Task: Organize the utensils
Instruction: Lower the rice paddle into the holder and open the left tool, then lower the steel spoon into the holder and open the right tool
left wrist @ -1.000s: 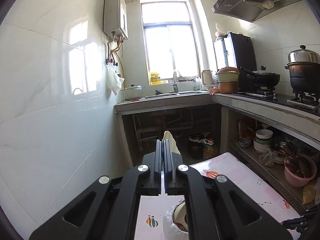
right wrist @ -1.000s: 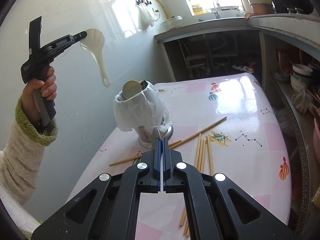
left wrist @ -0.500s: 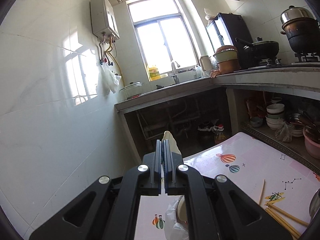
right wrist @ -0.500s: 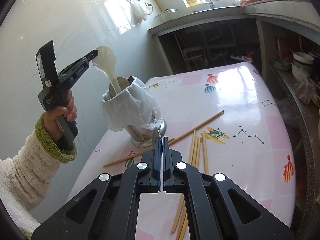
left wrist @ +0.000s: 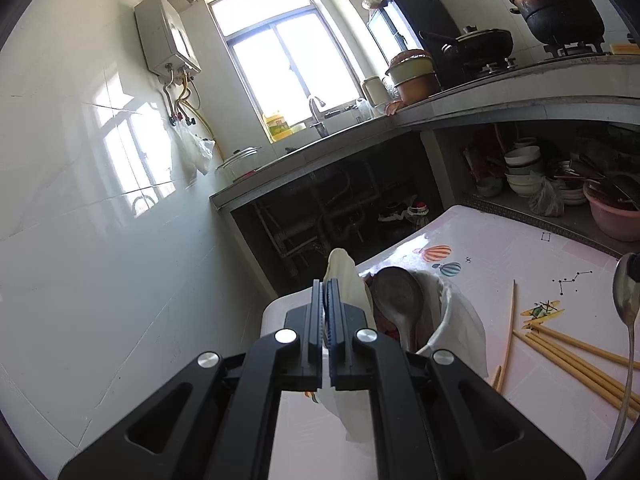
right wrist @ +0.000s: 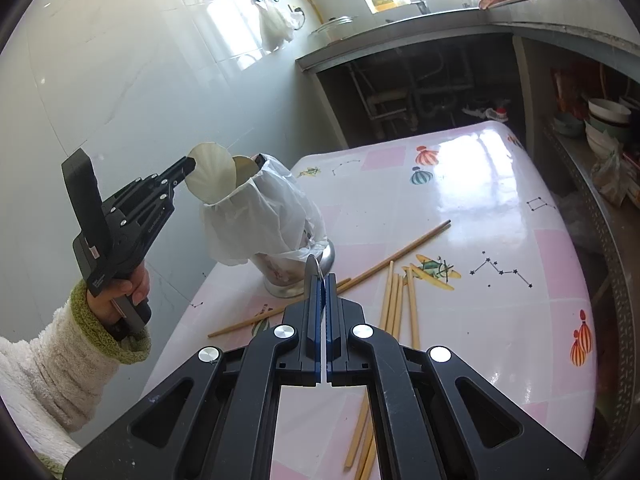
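Right wrist view: left gripper [right wrist: 188,168] pinches white paddle [right wrist: 211,178], handle inside holder [right wrist: 264,216]; right gripper [right wrist: 321,280] clamps metal spoon [left wrist: 626,320]; chopsticks [right wrist: 396,300] remain mid-table

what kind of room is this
Most likely a home kitchen: a gas stove with pots on the counter, a sink faucet below the window, and stacked bowls on the shelf under the counter.

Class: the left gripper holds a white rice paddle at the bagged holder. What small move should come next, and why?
Probably open the left gripper to release the paddle. Its handle already sits down inside the holder, beside a ladle, and only the blade shows above the rim.
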